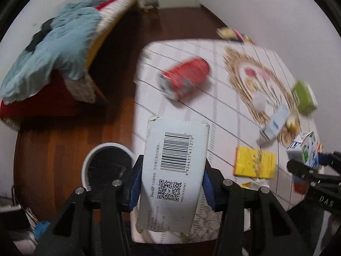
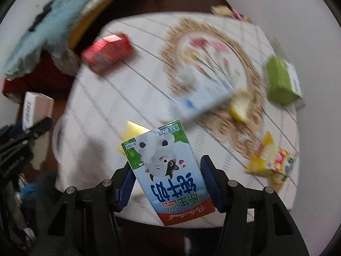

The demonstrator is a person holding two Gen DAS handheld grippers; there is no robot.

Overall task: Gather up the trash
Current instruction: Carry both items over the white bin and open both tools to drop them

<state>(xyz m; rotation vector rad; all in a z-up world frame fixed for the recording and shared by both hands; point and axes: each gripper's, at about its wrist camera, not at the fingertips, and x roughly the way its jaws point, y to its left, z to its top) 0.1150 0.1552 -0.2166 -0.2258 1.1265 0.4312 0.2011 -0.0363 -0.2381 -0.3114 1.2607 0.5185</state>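
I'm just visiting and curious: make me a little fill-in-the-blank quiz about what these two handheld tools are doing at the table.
1. The left tool grips a white box printed with a ____ and a square code.
2. The right tool grips a small ____ carton showing a cartoon cow.
3. The red can lies on its ____ on the table.
4. Beside the table stands a round white ____.

Missing words: barcode; milk; side; bin
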